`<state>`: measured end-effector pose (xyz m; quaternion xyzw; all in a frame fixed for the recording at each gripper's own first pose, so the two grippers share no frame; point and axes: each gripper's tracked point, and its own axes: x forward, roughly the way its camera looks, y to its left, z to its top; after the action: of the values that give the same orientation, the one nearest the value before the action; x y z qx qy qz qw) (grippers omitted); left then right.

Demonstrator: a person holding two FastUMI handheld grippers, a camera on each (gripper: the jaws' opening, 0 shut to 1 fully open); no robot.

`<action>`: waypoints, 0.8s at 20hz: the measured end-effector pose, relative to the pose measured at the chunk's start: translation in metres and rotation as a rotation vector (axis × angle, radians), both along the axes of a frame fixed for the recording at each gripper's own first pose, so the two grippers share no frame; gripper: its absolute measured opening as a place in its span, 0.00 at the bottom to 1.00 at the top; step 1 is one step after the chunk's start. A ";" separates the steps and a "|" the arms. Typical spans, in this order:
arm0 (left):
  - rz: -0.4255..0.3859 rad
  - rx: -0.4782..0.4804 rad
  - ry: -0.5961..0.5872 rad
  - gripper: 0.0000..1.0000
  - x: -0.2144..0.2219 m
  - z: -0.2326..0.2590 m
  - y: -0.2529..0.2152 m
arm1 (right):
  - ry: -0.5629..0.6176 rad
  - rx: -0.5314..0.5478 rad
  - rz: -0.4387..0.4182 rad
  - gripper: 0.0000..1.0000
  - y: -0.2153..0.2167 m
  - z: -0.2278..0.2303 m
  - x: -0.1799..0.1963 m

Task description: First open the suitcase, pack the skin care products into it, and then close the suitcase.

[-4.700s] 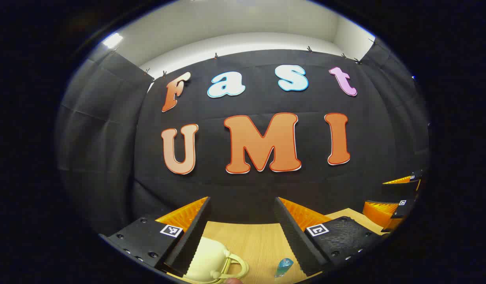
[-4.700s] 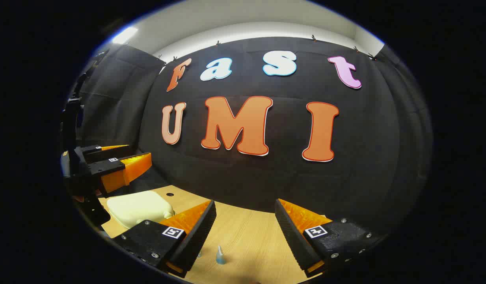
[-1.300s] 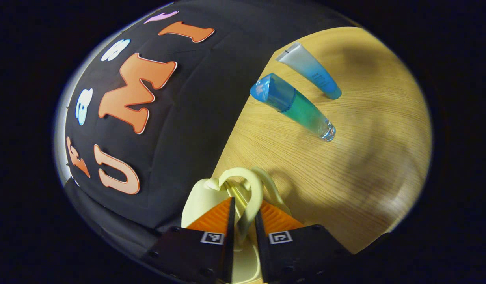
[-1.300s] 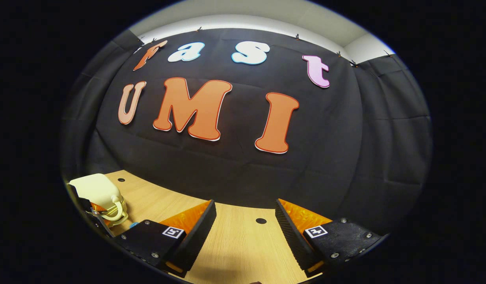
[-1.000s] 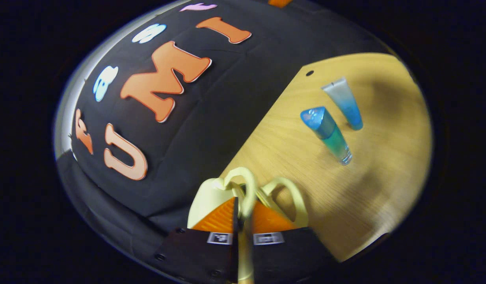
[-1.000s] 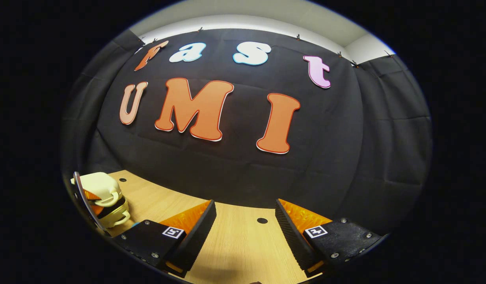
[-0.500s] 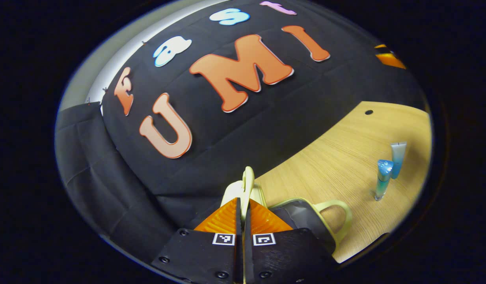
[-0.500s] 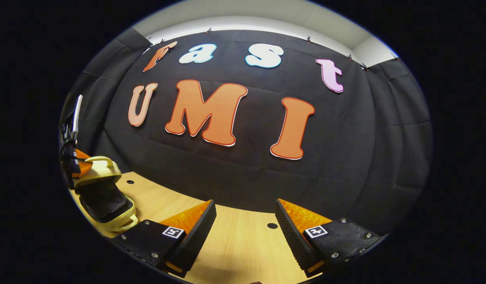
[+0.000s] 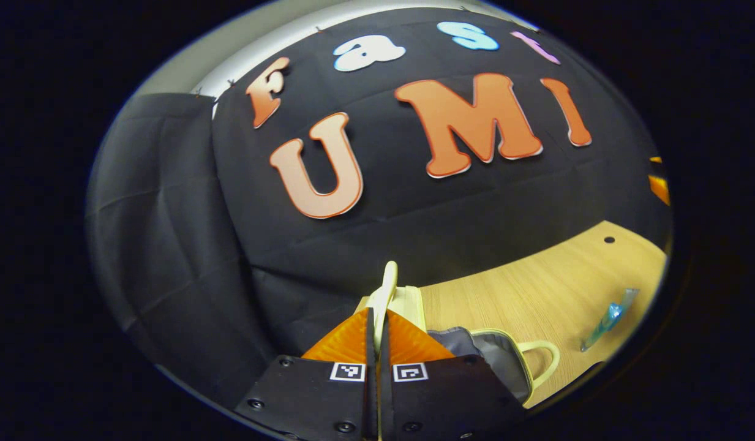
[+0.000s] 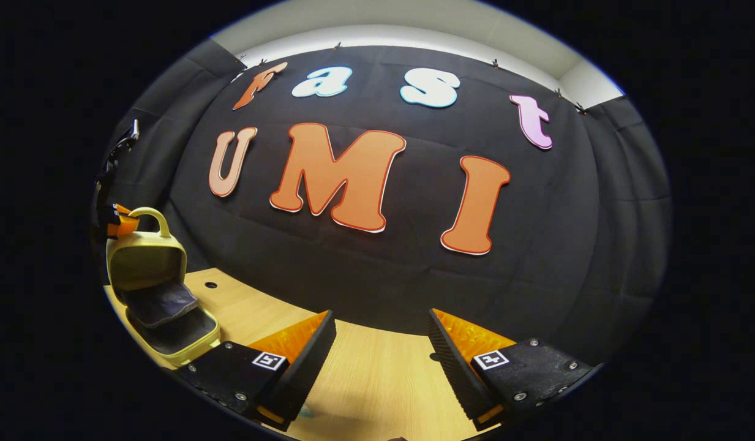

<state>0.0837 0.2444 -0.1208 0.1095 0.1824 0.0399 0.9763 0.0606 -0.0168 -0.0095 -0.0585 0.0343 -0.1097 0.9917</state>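
I've swung the suitcase [image 10: 160, 288] lid up by its handle [image 9: 386, 291], left gripper [image 9: 377, 343] pinching it; tubes [image 9: 607, 318] lie rightward on the table [image 9: 536, 288], nearer my gaping right gripper [image 10: 380, 349].

A wooden table [image 10: 377, 380] stands before a black cloth wall [image 10: 555, 245].
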 end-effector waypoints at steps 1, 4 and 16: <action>0.022 -0.025 -0.002 0.02 0.001 0.001 0.013 | 0.002 -0.001 0.003 0.95 0.004 0.000 0.002; 0.086 -0.077 -0.003 0.02 0.001 -0.003 0.056 | 0.016 -0.007 0.014 0.95 0.016 -0.002 0.008; 0.236 -0.145 0.063 0.02 0.013 -0.066 0.192 | 0.067 -0.002 0.060 0.96 0.086 -0.003 0.045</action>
<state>0.0970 0.4362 -0.1871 0.0178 0.2269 0.1378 0.9639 0.1060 0.0688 -0.0128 -0.0641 0.0655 -0.0779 0.9927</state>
